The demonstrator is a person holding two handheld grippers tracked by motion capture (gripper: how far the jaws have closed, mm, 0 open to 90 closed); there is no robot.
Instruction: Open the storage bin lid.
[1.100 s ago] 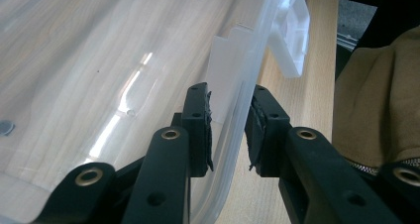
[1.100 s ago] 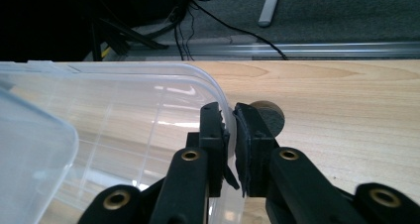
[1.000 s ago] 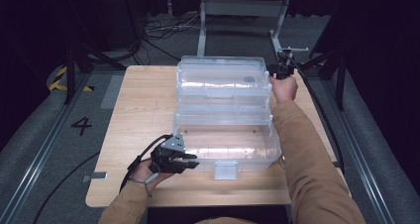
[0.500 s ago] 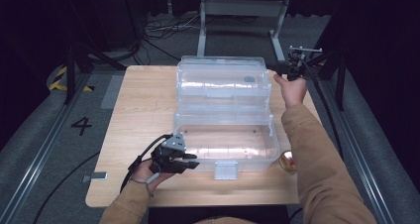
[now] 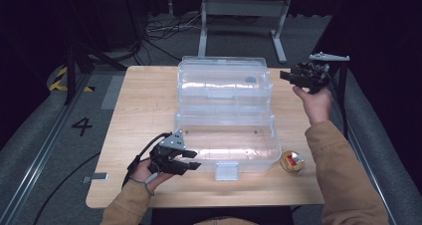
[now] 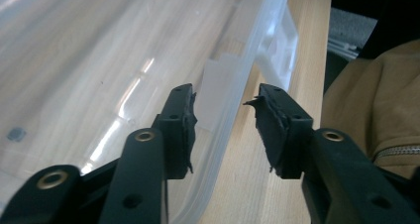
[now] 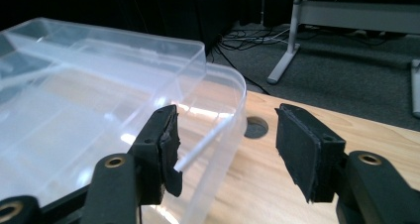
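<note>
Left gripper view: jaws of left gripper (image 6: pixel 225 120) just opening, astride clear box (image 6: pixel 89 60) front rim, pads apart from it; right gripper (image 7: pixel 225 149) opening, empty, just beside the box's lid

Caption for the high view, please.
Clear plastic box lies open on wooden table; left gripper at its front rim, right gripper lifted clear.

open clear box (image 5: pixel 226 115) blocks centre, tape roll (image 5: pixel 291 161) beside; table (image 5: pixel 134 105) left free

open clear box (image 5: pixel 226 115) on table (image 5: pixel 134 105), left gripper (image 5: pixel 191 164) at its front-left corner.
</note>
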